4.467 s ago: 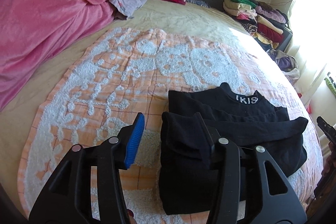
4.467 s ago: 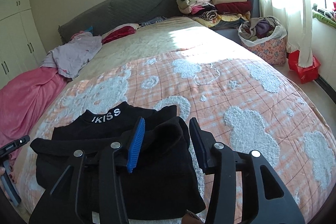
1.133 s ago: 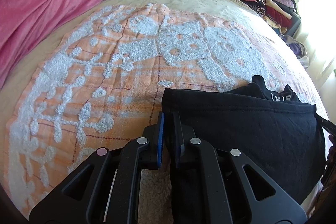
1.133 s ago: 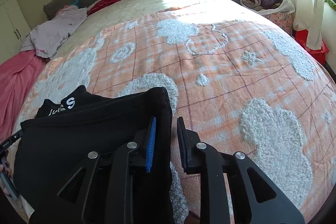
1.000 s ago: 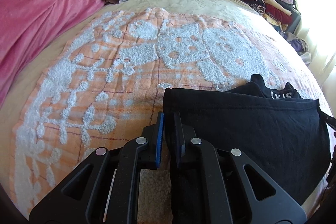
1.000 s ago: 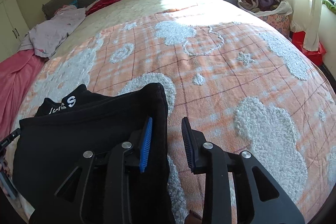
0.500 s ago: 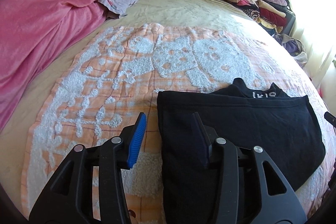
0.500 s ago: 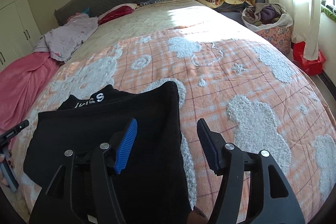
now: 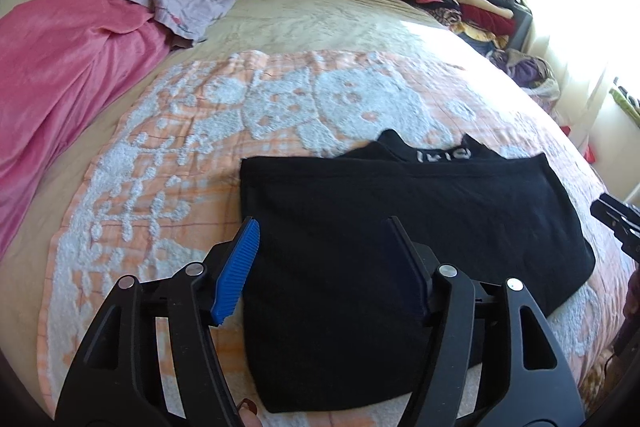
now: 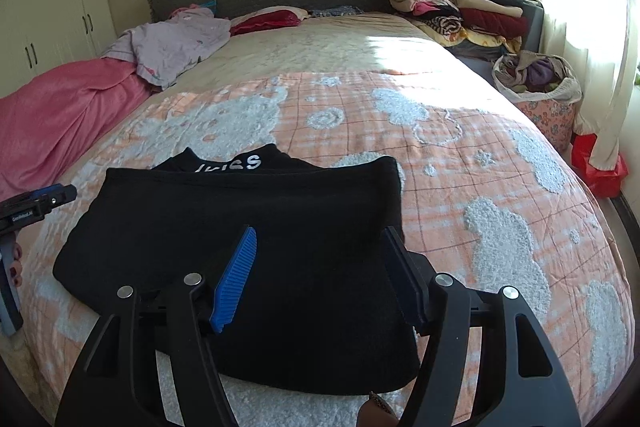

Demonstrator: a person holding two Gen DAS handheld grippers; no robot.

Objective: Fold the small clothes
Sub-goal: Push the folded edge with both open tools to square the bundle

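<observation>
i've got the black top (image 9: 400, 227) lying folded on the orange blanket (image 9: 160, 167), filling lower centre of both views, long axis left to right. left gripper (image 9: 324, 267) and right gripper (image 10: 320, 275) both hang above it, jaws spreading, nothing pinched. each hovers over its own end, equally near.

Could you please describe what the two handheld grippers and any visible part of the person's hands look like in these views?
Both the left gripper and the right gripper are matte black plastic with triangular cut-outs and silver rivets. Each has one ribbed bright-blue pad and one dark pad. In the right wrist view, the left gripper's side carries small white lettering, and the fingers holding it wear dark nail polish. No sleeves or cables show.
</observation>
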